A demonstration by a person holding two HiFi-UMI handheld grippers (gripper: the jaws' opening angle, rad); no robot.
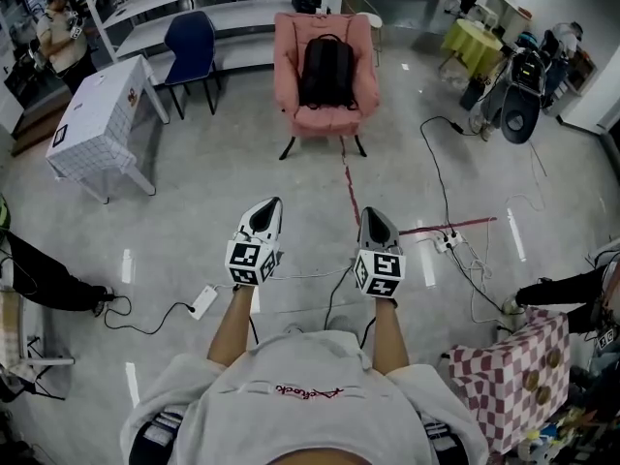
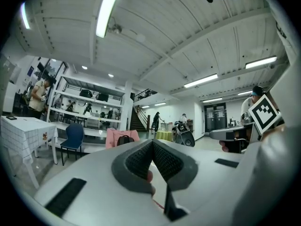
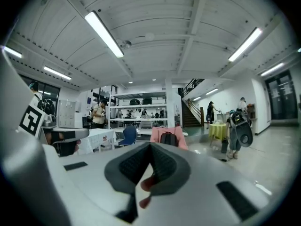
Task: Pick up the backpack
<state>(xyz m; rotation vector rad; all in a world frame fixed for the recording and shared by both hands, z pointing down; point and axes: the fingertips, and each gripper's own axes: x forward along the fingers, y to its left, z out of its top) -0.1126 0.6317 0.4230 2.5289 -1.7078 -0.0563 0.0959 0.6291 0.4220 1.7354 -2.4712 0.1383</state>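
Observation:
A black backpack (image 1: 326, 72) stands upright on the seat of a pink armchair (image 1: 325, 115) at the far side of the floor. It shows small in the left gripper view (image 2: 124, 140) and in the right gripper view (image 3: 168, 138). My left gripper (image 1: 263, 211) and right gripper (image 1: 374, 217) are held side by side in front of the person, well short of the chair, both pointing toward it. Both are shut with nothing between their jaws.
A blue chair (image 1: 192, 50) and a table with a white checked cloth (image 1: 97, 124) stand left of the armchair. Cables and a power strip (image 1: 448, 241) lie on the floor to the right. A checked-cloth table (image 1: 513, 371) is near right. A person (image 1: 63, 37) stands far left by the shelves (image 1: 184, 13).

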